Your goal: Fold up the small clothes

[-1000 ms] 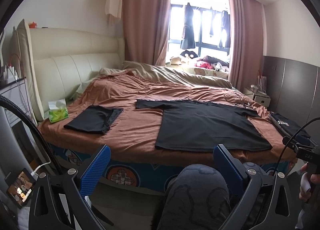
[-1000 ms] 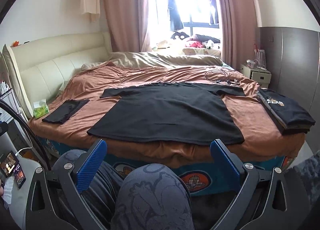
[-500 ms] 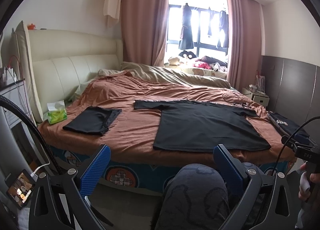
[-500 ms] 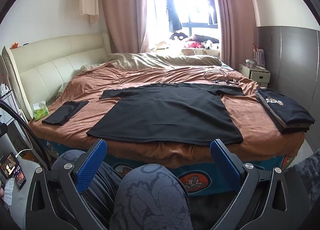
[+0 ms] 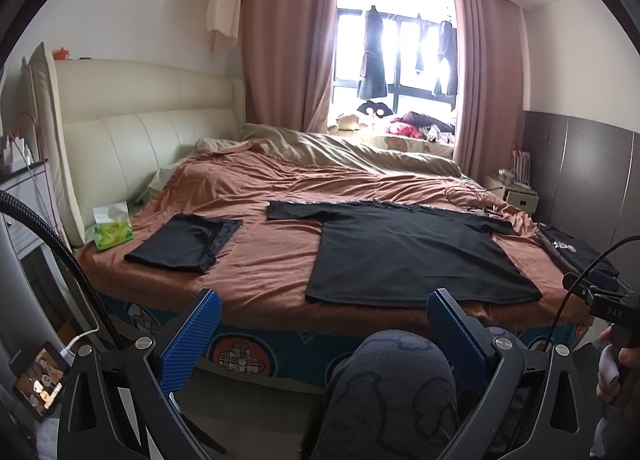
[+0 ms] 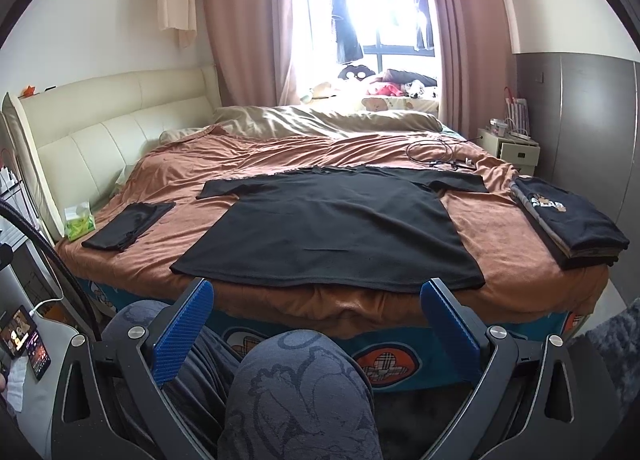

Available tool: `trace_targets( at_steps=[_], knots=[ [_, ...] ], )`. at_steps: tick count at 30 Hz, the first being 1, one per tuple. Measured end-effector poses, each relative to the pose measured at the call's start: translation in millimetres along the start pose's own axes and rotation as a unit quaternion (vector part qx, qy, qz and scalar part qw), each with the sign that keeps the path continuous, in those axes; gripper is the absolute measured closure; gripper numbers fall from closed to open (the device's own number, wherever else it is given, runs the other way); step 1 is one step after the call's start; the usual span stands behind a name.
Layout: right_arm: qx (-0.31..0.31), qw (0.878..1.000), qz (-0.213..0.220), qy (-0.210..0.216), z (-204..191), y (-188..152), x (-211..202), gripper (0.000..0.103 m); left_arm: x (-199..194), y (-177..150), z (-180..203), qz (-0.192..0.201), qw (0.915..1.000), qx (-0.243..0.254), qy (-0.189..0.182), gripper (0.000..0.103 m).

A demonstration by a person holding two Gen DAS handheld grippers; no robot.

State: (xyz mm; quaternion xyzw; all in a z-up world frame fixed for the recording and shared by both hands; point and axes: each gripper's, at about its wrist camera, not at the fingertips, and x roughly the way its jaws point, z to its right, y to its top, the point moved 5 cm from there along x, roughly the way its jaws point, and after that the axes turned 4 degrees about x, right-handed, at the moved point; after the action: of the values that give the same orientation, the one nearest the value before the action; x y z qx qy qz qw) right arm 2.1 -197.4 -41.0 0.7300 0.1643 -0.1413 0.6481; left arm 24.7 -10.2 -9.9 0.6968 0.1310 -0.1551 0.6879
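on the bed [image 6: 256,164] a black t-shirt [image 6: 336,228] is spread flat; both grippers, left [image 5: 322,336] and right [image 6: 316,324], are held back with fingers released.

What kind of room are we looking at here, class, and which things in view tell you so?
A home bedroom, most likely. A bed with a padded cream headboard fills the room, a bedside table stands by the curtained window, and a black T-shirt lies spread flat for folding.
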Motion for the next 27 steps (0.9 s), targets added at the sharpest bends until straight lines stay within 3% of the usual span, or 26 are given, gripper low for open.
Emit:
trace_targets(
  at_steps=[27],
  knots=[
    [0.005,0.999,-0.036,0.004,3,20,61,0.000,75,18,-2,-0.031,0.9995,-0.004,0.006,0.000]
  ],
)
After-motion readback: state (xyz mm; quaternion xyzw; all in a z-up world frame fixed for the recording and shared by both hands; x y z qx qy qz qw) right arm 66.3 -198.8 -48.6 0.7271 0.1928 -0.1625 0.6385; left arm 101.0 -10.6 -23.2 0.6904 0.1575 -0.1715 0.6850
